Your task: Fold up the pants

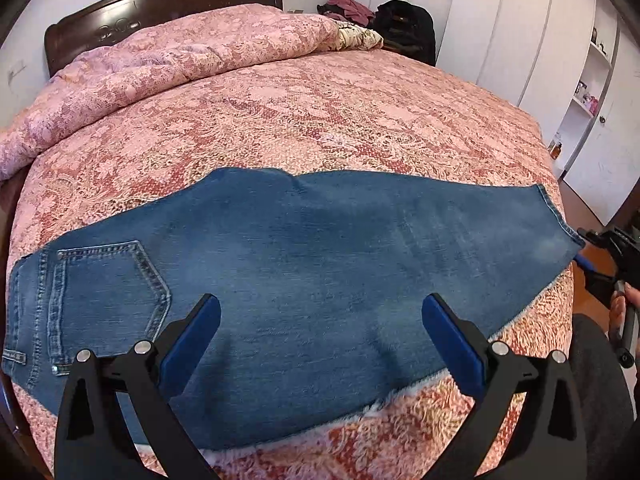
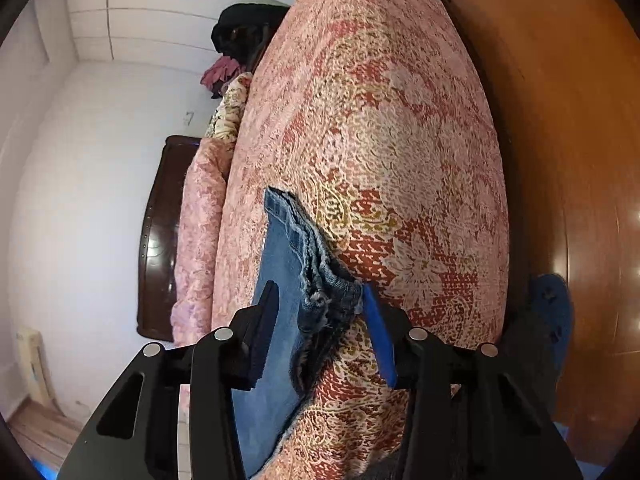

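Note:
Blue jeans (image 1: 304, 264) lie flat on the bed, folded lengthwise, waist and back pocket (image 1: 112, 280) at the left, leg hems at the right edge. My left gripper (image 1: 320, 320) is open and empty, hovering over the middle of the jeans near the front edge. My right gripper (image 2: 320, 320) is open, turned sideways, its jaws on either side of the stacked leg hems (image 2: 320, 280) at the bed's edge, not closed on them. The right gripper also shows in the left wrist view (image 1: 600, 256) at the hem end.
The bed has a pink and red floral bedspread (image 1: 320, 120) and a bunched pink quilt (image 1: 160, 60) by the dark headboard (image 1: 160, 0). Clothes (image 1: 384, 16) are piled at the far side. White wardrobes (image 1: 500, 20) stand at the right. Wooden floor (image 2: 560, 120) lies beside the bed.

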Available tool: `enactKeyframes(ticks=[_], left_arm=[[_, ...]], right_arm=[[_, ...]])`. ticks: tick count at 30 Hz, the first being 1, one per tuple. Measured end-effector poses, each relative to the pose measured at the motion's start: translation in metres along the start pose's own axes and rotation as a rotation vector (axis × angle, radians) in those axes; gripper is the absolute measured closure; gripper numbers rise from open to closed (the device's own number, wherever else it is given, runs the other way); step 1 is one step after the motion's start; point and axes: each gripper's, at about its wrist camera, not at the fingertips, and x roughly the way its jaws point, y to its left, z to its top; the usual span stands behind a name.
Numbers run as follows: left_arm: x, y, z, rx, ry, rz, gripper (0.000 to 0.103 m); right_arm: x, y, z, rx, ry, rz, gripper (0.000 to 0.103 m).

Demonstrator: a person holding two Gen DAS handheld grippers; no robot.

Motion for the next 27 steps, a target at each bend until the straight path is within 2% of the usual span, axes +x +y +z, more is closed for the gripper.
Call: enactKeyframes(ticks=[2, 4, 6, 7, 10, 16, 22, 27], left_arm=[[0.005, -0.001, -0.001, 0.009, 0.005, -0.017, 0.002], [0.014, 0.000, -0.003, 0.008, 0.030, -0.004, 0.002], [0.020, 0.001, -0.006, -0.006, 0.051, -0.010, 0.002], [0.022, 0.003, -0.007, -0.011, 0.055, -0.009, 0.002], [0.028, 0.008, -0.014, -0.030, 0.086, 0.002, 0.002], [0.038, 0.020, -0.025, -0.049, 0.122, 0.002, 0.002], [0.050, 0.020, -0.039, -0.035, 0.112, -0.006, 0.002], [0.051, 0.026, -0.043, -0.061, 0.081, -0.035, 0.002]], right_arm=[[0.004, -0.004, 0.000, 0.015, 0.026, -0.002, 0.060], [0.008, -0.009, -0.001, 0.040, 0.038, 0.027, 0.060], [0.006, -0.009, -0.001, 0.035, 0.033, 0.026, 0.068], [0.005, -0.009, -0.001, 0.028, 0.027, 0.013, 0.077], [0.001, -0.007, -0.002, 0.009, 0.016, -0.009, 0.079], [-0.009, 0.033, -0.007, -0.176, -0.021, -0.088, 0.081], [-0.009, 0.076, -0.018, -0.342, -0.035, -0.140, 0.081], [0.005, 0.148, -0.046, -0.538, 0.008, -0.057, 0.081]])
